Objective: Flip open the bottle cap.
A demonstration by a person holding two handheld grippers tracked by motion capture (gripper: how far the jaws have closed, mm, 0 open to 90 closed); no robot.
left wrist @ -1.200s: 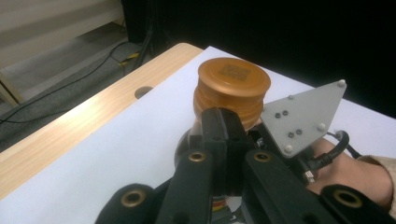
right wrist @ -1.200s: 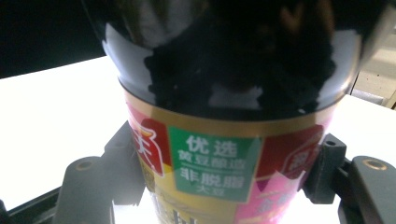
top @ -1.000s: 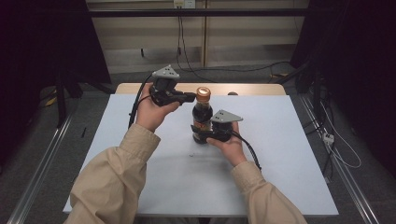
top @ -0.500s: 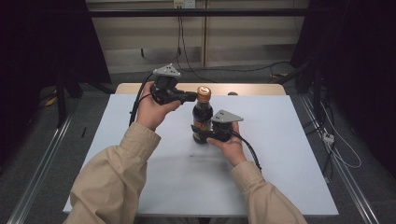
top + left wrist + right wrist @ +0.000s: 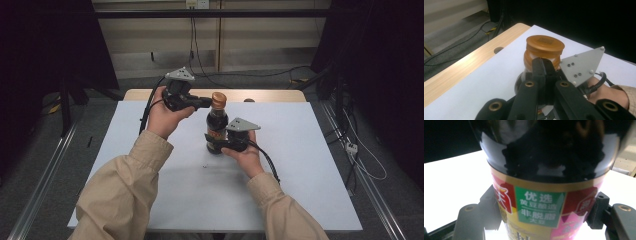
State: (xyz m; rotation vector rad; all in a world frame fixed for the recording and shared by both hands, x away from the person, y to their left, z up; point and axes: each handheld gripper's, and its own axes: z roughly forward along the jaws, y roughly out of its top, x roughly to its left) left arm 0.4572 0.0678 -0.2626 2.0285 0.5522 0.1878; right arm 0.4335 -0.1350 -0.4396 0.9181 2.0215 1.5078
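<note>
A dark sauce bottle [image 5: 217, 125] with an orange cap [image 5: 217, 99] stands upright on the white table [image 5: 310, 165]. My right gripper [image 5: 216, 146] is shut on its lower body; in the right gripper view the labelled bottle [image 5: 541, 157] sits between the two black fingers [image 5: 489, 207]. My left gripper [image 5: 206, 103] is held level at cap height and points right. In the left gripper view its jaws are pressed together, and the left gripper [image 5: 543, 65] ends right at the ribbed neck under the cap [image 5: 545, 44]. Nothing is between them.
A wooden strip [image 5: 270, 93] with a round hole [image 5: 498, 50] runs along the table's far edge. Cables [image 5: 260, 75] lie on the floor behind. Metal rails [image 5: 45, 175] flank the table. Bare white tabletop extends left, right and in front of the bottle.
My left gripper has crept a little to the right, closer to the cap. The bottle and my right gripper have stayed where they were.
</note>
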